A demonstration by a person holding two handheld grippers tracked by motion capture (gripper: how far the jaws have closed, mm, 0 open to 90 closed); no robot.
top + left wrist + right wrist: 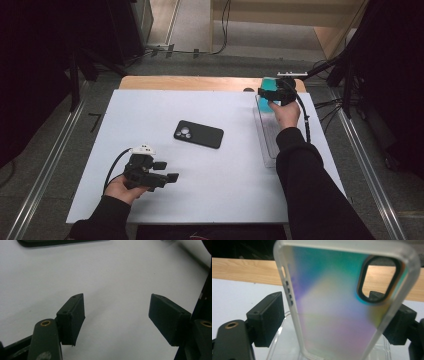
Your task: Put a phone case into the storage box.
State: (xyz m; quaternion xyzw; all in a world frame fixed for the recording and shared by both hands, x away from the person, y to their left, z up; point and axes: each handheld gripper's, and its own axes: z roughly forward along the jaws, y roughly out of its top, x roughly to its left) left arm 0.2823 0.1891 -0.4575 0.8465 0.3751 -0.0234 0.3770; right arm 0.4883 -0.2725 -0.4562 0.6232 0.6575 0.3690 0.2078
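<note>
Nearest you, your left gripper (159,176) hovers low over the bench (220,195), fingers (71,317) spread and empty. Beyond it lies the phone (198,134), camera side up. Farthest, your right gripper (266,93) fingers (265,318) flank the iridescent case (342,300) standing in the clear tray (267,140); I can't tell whether they pinch it. A grip on one edge could let the case twist and slip

i see a white surface (150,105) with a bare wooden strip along its far edge. a black phone (198,134) lies face down near the middle, camera end to the left. a long clear tray (264,131) lies along the right side, running from the far edge toward me.
</note>
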